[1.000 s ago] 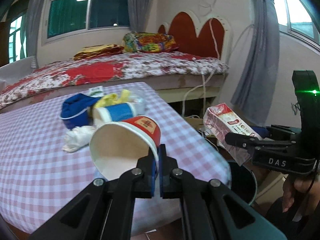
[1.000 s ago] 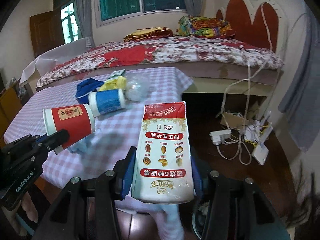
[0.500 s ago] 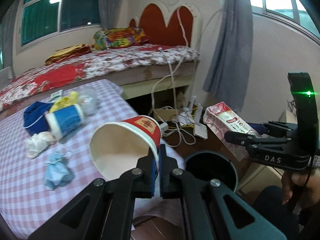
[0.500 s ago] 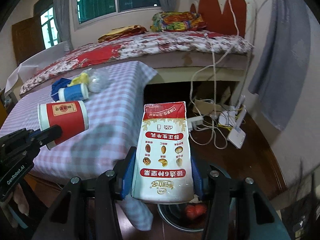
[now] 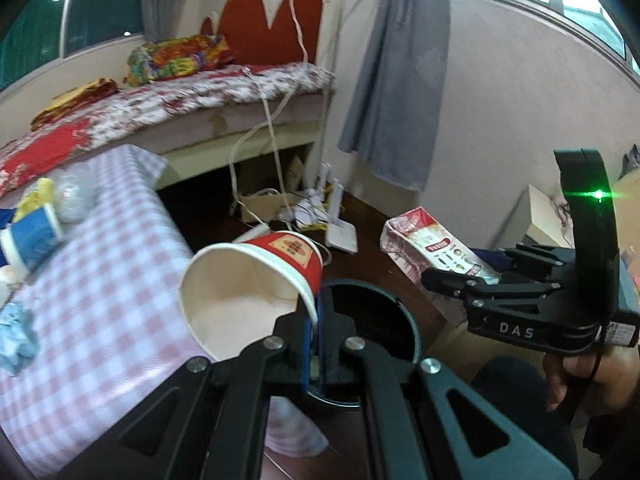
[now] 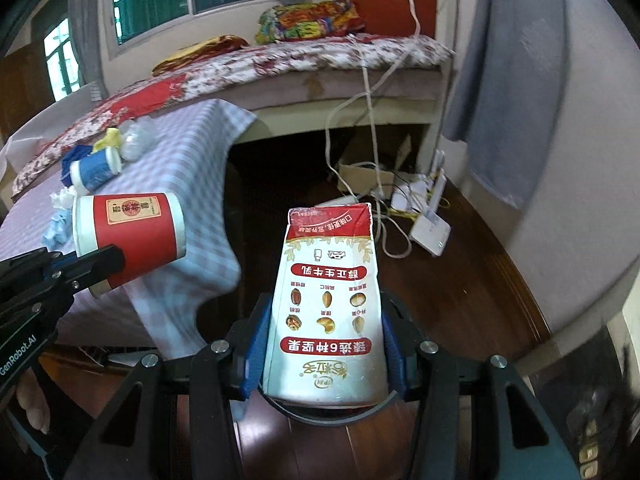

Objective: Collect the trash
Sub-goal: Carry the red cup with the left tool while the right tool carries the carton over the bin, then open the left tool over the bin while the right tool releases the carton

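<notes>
Above the round dark bin (image 5: 372,320), your left tool (image 5: 314,336) pinches the red paper cup's (image 5: 256,280) rim; your right tool (image 6: 326,344) clamps the white-and-red milk carton (image 6: 326,304).

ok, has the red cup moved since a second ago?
Yes. The red cup, pinched in the left gripper, has swung off the checked table toward the dark bin on the floor.

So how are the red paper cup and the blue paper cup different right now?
The red paper cup is held off the table, its rim pinched in the left claw; the blue paper cup lies on its side on the checked tablecloth, untouched. The red cup bears a yellow label panel; the blue one shows no such panel. Both are paper cups with white rims.
</notes>
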`<action>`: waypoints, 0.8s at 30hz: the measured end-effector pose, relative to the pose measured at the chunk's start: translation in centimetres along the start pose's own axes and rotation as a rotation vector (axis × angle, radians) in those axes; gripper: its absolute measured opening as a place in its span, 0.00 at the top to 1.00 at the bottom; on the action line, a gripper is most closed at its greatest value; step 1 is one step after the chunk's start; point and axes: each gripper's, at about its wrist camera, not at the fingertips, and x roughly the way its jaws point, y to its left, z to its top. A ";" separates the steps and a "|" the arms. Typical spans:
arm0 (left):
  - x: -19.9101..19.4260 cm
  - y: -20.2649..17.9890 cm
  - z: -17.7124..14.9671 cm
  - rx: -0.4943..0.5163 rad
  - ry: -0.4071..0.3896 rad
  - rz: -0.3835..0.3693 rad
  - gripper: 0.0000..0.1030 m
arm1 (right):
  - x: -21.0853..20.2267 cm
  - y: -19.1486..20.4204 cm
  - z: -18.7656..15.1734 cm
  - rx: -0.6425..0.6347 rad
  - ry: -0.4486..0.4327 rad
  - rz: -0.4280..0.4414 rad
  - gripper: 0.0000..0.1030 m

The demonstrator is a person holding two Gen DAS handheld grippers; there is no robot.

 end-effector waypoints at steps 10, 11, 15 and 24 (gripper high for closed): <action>3.1 -2.8 -1.8 -0.029 0.088 -0.064 0.96 | 1.4 -3.1 -2.8 0.021 0.082 -0.026 0.49; 3.5 -3.0 -2.2 -0.034 0.101 -0.066 0.96 | 1.8 -3.2 -3.0 0.012 0.099 -0.024 0.49; 4.9 -3.4 -3.3 -0.049 0.144 -0.076 0.96 | 3.5 -3.6 -4.2 -0.008 0.152 -0.012 0.49; 10.1 -2.1 -5.1 -0.087 0.246 -0.095 0.96 | 8.1 -4.2 -5.9 -0.055 0.217 0.049 0.49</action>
